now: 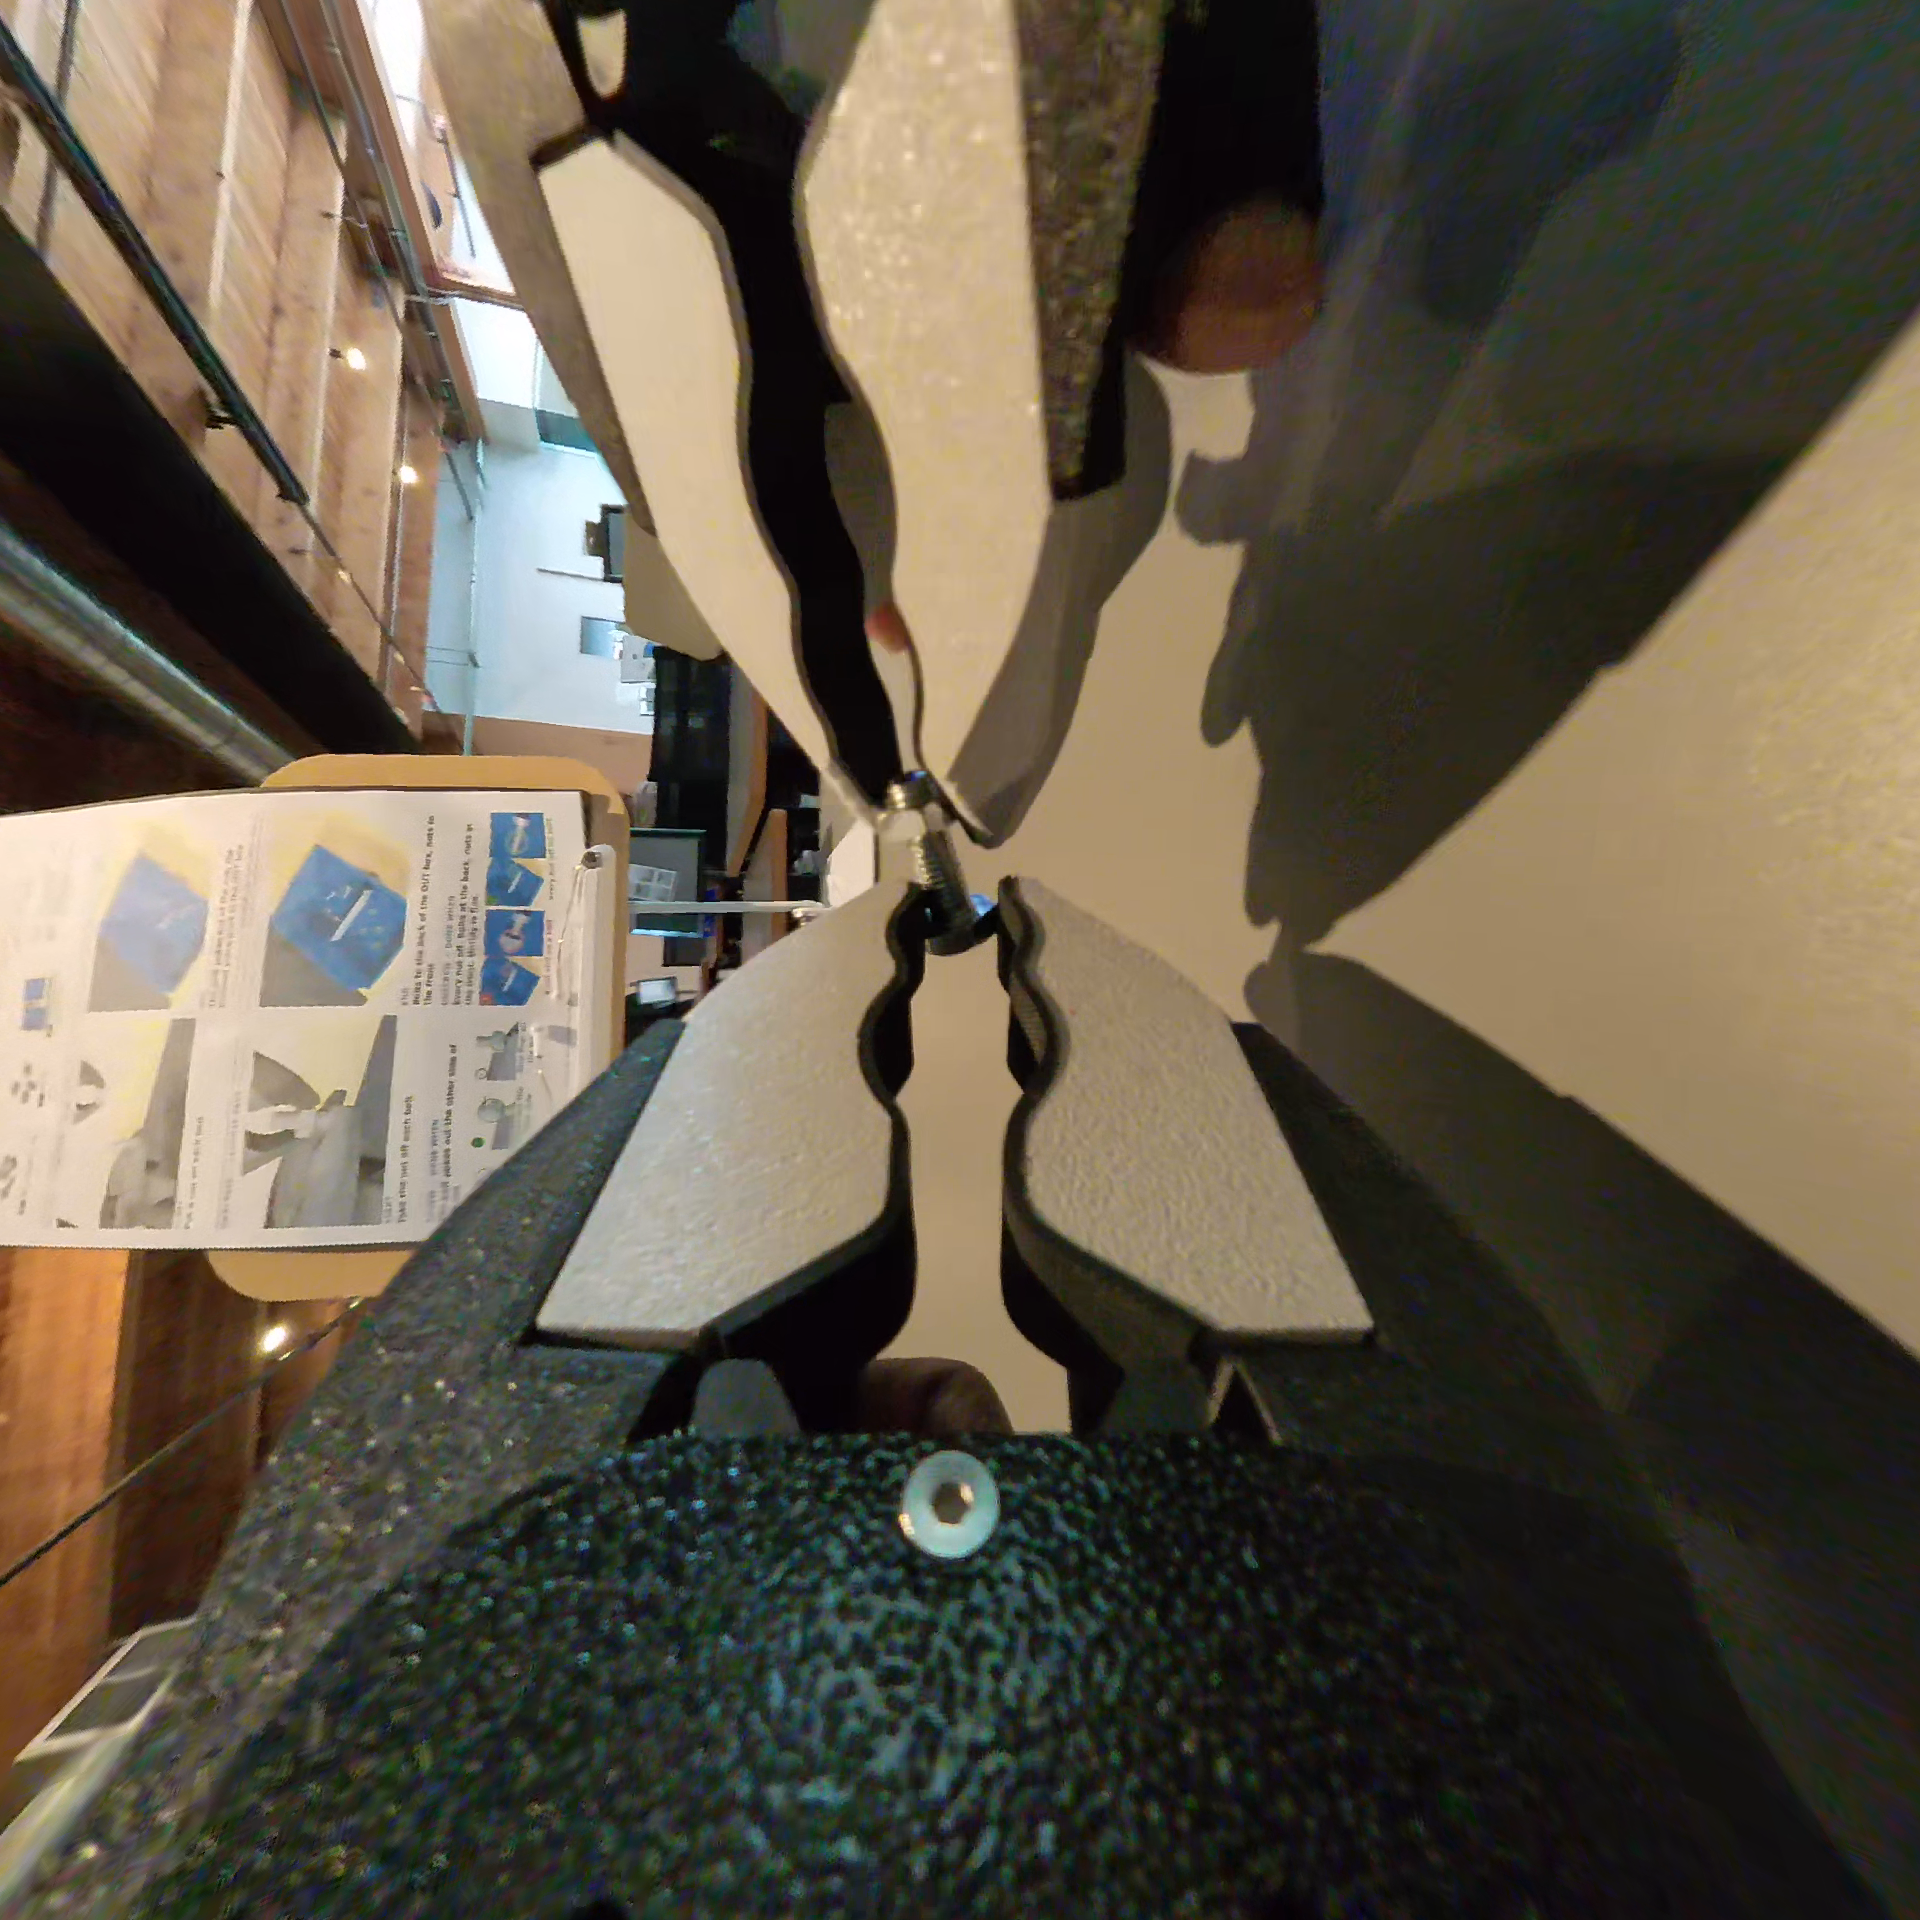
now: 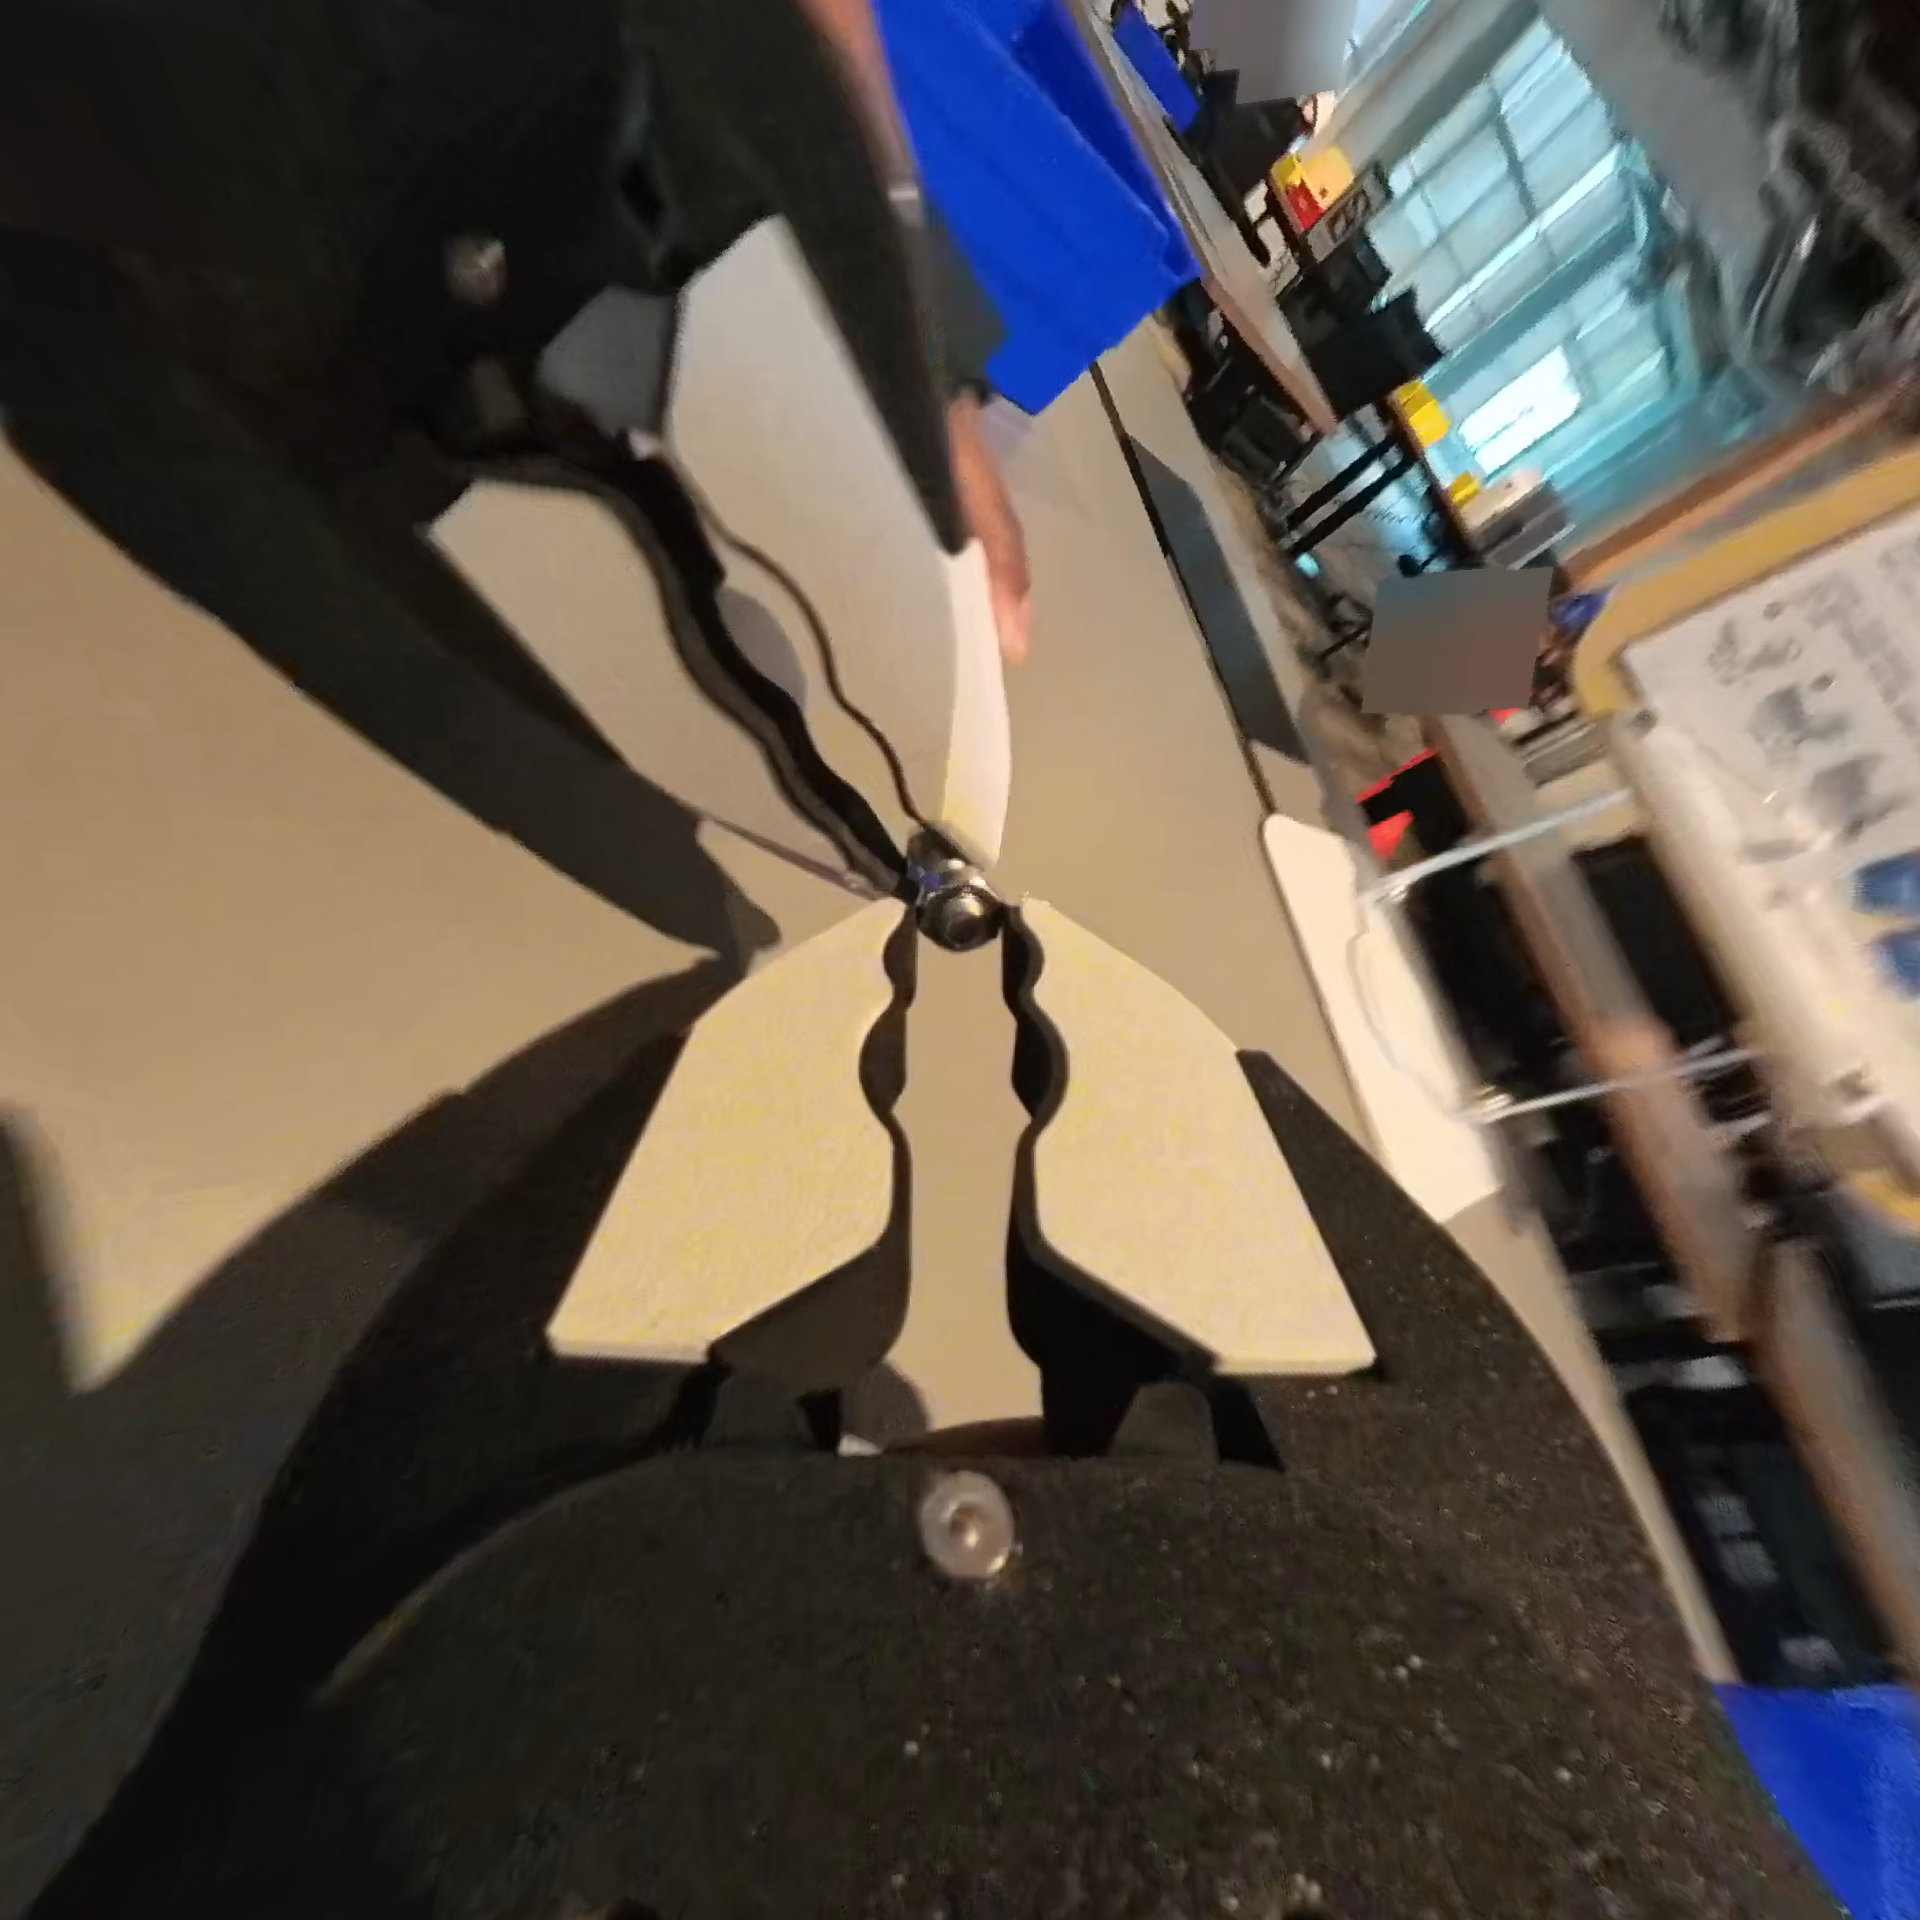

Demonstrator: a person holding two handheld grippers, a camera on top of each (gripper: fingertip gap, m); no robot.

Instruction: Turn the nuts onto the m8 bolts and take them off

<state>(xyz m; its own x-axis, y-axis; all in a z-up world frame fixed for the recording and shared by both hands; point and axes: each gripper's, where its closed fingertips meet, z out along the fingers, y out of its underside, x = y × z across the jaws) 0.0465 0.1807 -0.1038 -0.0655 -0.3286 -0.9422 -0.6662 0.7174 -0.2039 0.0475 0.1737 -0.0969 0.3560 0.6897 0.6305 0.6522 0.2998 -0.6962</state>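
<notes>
At frame centre, your left hand-held gripper (image 1: 951, 914) clamps the bolt (image 1: 938, 868); your right hand-held gripper (image 2: 961, 920) pinches its other end, nut (image 1: 906, 795) mid-thread. Next, twist steadily.

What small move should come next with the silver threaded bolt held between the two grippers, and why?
Probably twist the right gripper about the axis of the silver threaded bolt while the left gripper holds steady: each clamps one end, with bare thread showing between them. Which end is the nut is unclear.
</notes>
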